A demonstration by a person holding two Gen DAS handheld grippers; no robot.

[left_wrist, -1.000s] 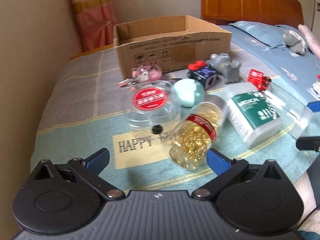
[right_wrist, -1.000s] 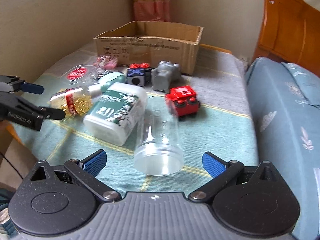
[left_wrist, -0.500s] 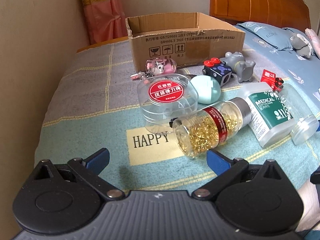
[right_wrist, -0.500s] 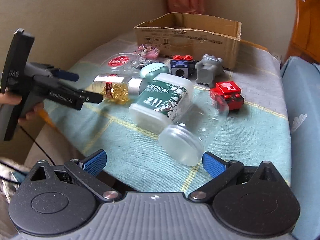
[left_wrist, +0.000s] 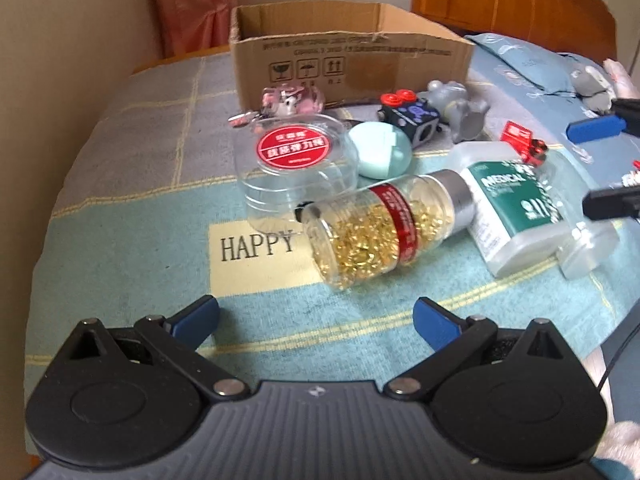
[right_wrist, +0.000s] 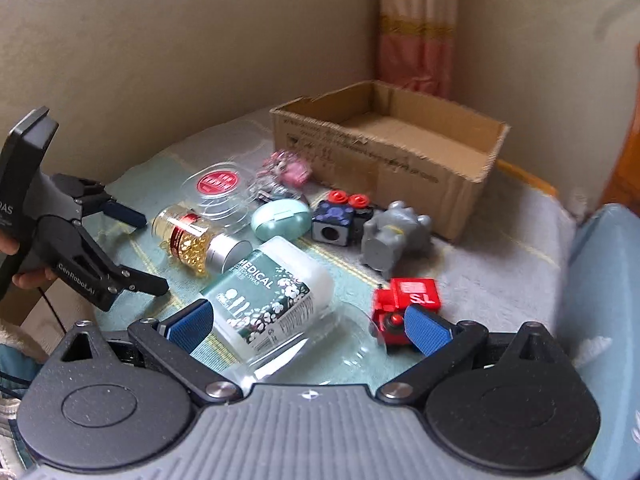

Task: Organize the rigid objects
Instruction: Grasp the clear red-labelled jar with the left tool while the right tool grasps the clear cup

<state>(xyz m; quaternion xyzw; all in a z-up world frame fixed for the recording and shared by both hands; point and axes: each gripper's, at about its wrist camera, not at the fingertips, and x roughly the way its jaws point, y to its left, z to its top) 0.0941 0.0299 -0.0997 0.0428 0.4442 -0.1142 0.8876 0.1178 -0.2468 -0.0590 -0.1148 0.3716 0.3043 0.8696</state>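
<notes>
A bottle of golden capsules [left_wrist: 380, 236] lies on its side just ahead of my left gripper [left_wrist: 316, 316], which is open and holds nothing. Behind the bottle stand a clear tub with a red label [left_wrist: 296, 168] and a teal egg-shaped case [left_wrist: 384, 152]. My right gripper [right_wrist: 308, 326] is open and low, with a clear jar [right_wrist: 320, 344] lying between its wide-apart fingers. A white-and-green cotton swab container [right_wrist: 272, 288] lies against the jar's left side. A red toy [right_wrist: 404, 300] sits by my right finger. The open cardboard box [right_wrist: 392, 152] stands at the back.
A pink toy [left_wrist: 288, 100], a dark cube with red buttons [left_wrist: 408, 116] and a grey toy [left_wrist: 460, 112] sit in front of the box. All lie on a checked blanket [left_wrist: 140, 208]. A wall runs along the left; a wooden headboard [left_wrist: 512, 0] and a pillow are right.
My right gripper has moved forward and down, so the clear jar now lies between its fingers. My left gripper has edged closer to the capsule bottle.
</notes>
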